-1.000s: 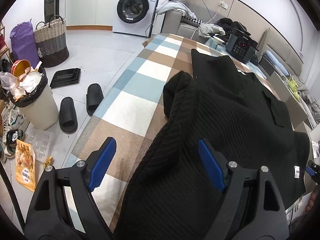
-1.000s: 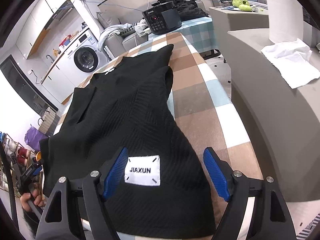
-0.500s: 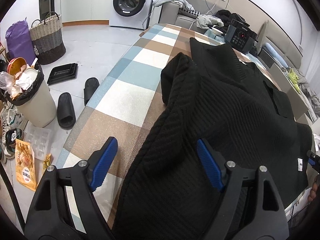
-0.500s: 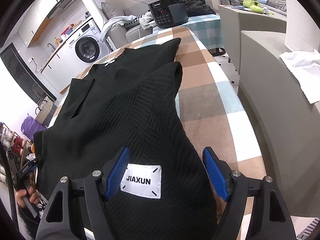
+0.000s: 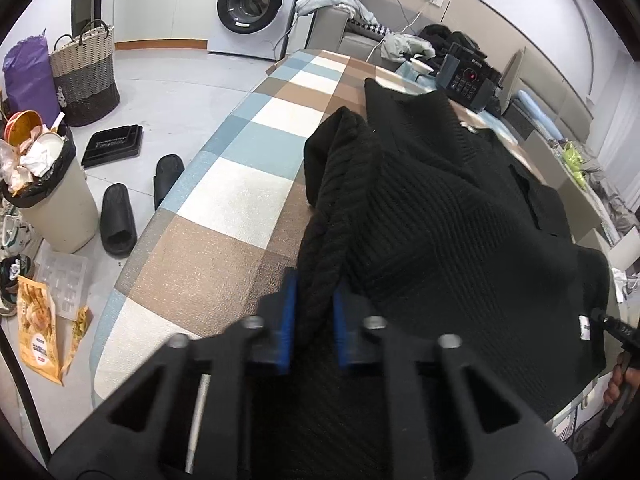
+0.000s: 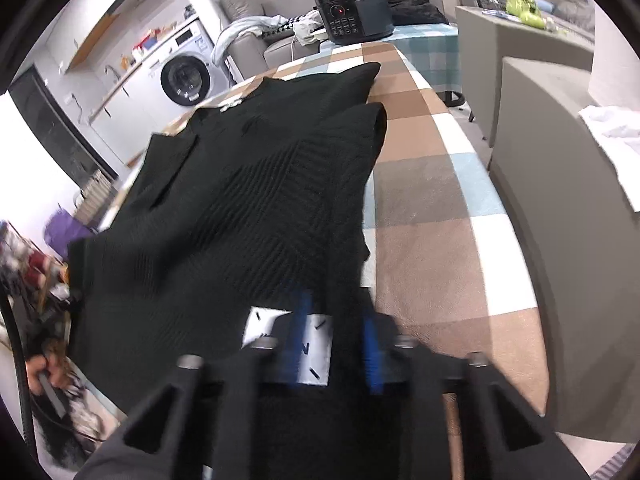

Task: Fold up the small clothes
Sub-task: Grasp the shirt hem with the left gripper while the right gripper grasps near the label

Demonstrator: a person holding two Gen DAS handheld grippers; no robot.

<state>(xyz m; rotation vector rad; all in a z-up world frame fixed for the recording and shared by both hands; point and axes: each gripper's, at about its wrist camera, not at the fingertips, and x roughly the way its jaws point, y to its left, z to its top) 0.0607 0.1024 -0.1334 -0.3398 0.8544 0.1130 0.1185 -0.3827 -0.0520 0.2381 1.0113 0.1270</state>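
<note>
A black knitted sweater (image 5: 432, 216) lies spread on a checked table (image 5: 224, 248), its sleeves folded in over the body. My left gripper (image 5: 314, 320) is shut on the sweater's hem at its left near corner, the blue pads pinching a bunched ridge of knit. In the right wrist view the sweater (image 6: 240, 208) fills the middle, with a white label (image 6: 288, 344) at the hem. My right gripper (image 6: 336, 344) is shut on the hem at the right near corner, beside and partly over the label.
A black cooker (image 6: 352, 12) stands at the table's far end. A grey sofa block (image 6: 568, 208) runs along the table's right side. On the floor to the left are a full bin (image 5: 48, 200), slippers (image 5: 118, 220) and a basket (image 5: 86, 76).
Both grippers were open around the hem; now both have shut on it. The knit is bunched between the pads of each.
</note>
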